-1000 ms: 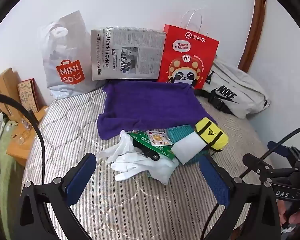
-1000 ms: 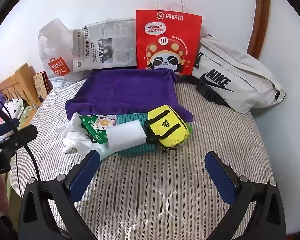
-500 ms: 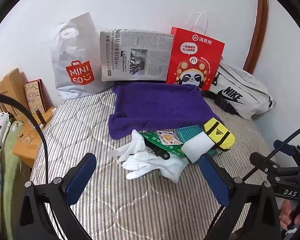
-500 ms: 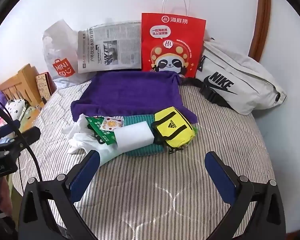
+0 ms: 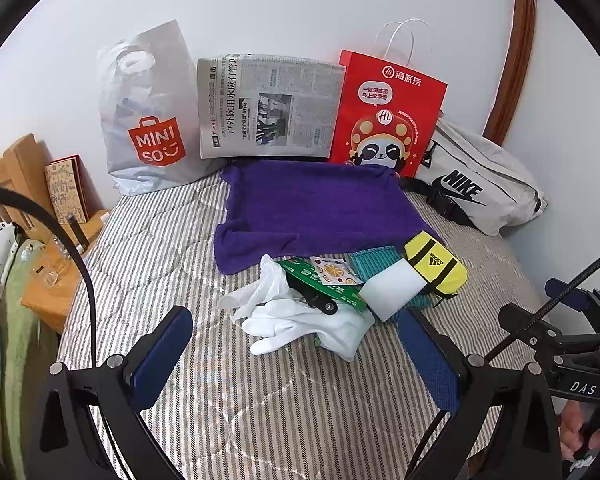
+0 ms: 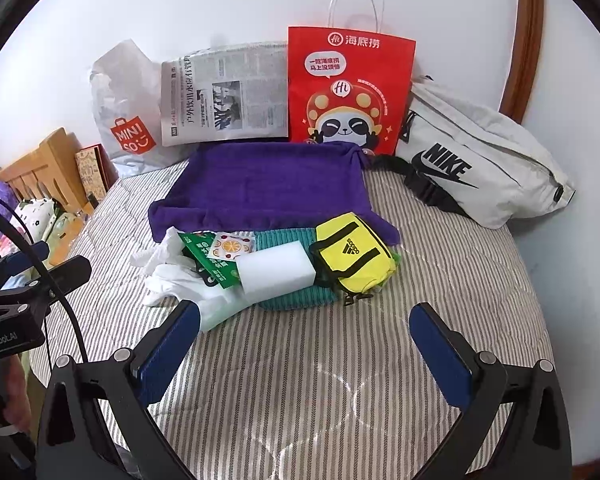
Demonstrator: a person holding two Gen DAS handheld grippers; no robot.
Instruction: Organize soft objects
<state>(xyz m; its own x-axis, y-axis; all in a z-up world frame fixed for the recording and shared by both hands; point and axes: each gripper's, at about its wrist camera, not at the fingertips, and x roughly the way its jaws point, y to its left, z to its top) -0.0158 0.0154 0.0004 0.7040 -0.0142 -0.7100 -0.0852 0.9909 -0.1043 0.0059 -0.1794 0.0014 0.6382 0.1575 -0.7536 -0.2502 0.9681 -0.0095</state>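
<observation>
Bedspread, striped, serving as the work surface. Purple towel spread flat toward the wall, probably the sorting base. Grey sling bag, red paper bag, newspaper and white plastic bag propped against the wall, out of the way. Soft pile at the towel's near edge: teal cloth underneath, white gloves, white sponge, yellow pouch, green packet, heaped together and unsorted. Left gripper and right gripper: jaws wide apart, holding nothing, poised just short of the pile.
</observation>
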